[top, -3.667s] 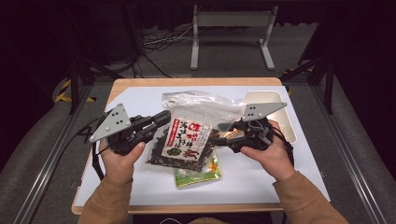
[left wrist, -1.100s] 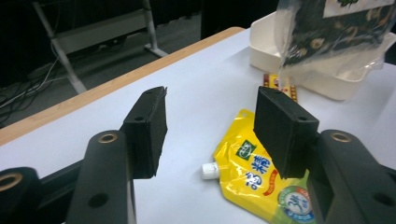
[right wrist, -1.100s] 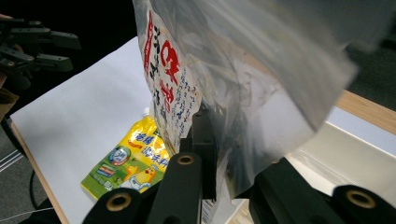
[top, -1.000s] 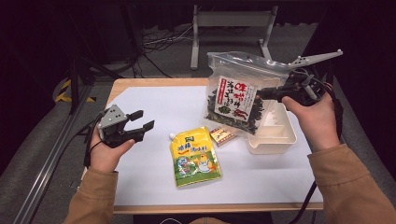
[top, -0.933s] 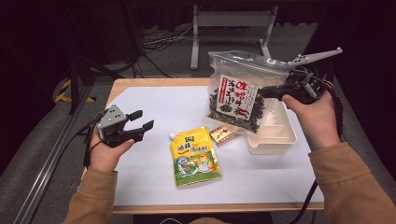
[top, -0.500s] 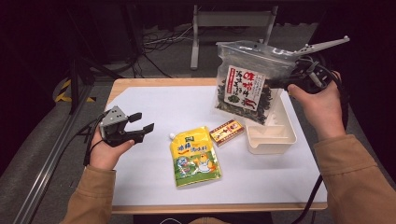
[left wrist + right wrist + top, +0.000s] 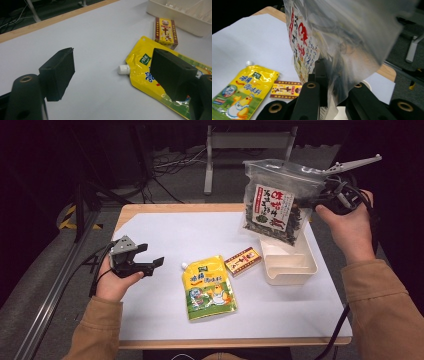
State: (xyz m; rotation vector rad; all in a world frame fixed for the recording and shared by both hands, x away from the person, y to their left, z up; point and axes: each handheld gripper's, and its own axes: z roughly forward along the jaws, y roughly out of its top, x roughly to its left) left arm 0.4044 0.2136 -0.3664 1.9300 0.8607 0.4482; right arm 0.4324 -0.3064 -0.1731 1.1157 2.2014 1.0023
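Your left gripper is hovering low over the white table, and its two black jaws have just been opening, with bare tabletop showing between them. The right-hand jaw is overlapping the yellow spouted pouch, which is lying flat with its white cap pointing toward the gap. Beyond it, a small red-and-yellow box is lying just beside the cream tray.

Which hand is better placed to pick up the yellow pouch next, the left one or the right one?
Probably the left. The left gripper is empty, its jaws just opened, and points at the yellow pouch. The right gripper is shut on the seaweed bag, raised above the white tray.
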